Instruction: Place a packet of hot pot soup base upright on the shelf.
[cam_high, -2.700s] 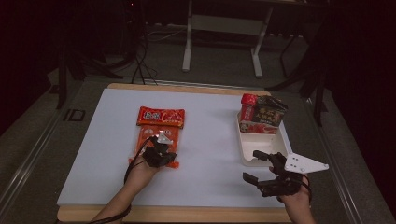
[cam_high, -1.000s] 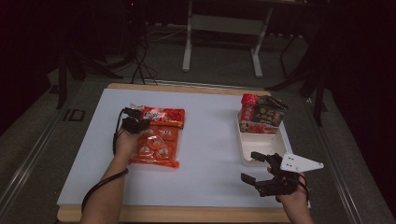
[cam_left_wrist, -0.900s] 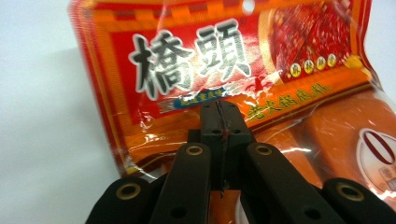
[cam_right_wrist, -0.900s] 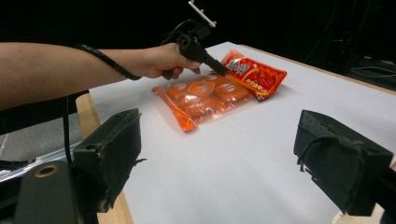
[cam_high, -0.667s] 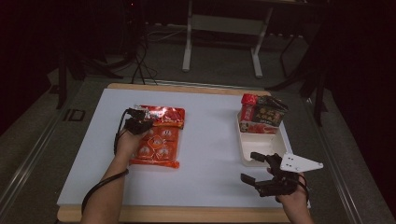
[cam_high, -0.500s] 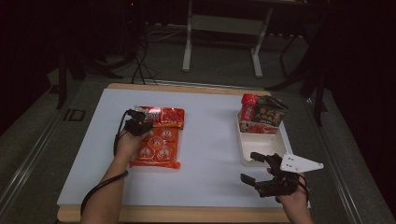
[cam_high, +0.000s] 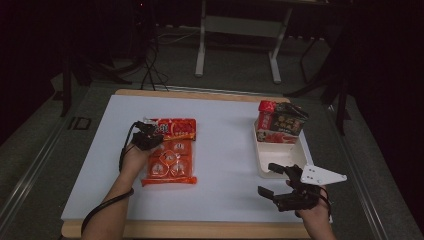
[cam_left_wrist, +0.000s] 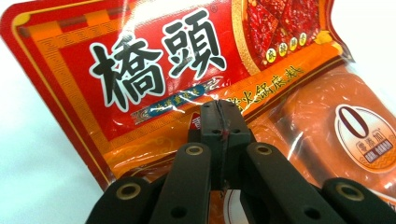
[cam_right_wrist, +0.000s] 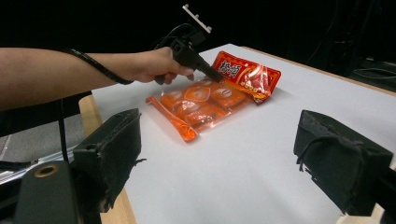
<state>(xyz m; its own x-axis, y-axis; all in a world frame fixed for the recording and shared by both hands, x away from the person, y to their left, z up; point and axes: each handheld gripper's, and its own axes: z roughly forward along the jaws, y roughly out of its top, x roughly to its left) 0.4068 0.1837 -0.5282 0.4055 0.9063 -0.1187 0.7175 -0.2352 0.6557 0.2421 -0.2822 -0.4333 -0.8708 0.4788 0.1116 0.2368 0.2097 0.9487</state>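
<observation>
While its long axis is running away from the person, the red pouch (cam_high: 170, 152) is lying flat under the left gripper (cam_left_wrist: 219, 112), jaws pinched together on its film (right gripper (cam_high: 278, 180) is gaping, well apart).

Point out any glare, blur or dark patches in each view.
High view: the white table top is lit, the room behind nearly black. Left gripper view: glare streaks across the glossy red and orange snack packet, top right corner blown white. Right gripper view: its own black jaws are blurred up close, the background is black.
</observation>
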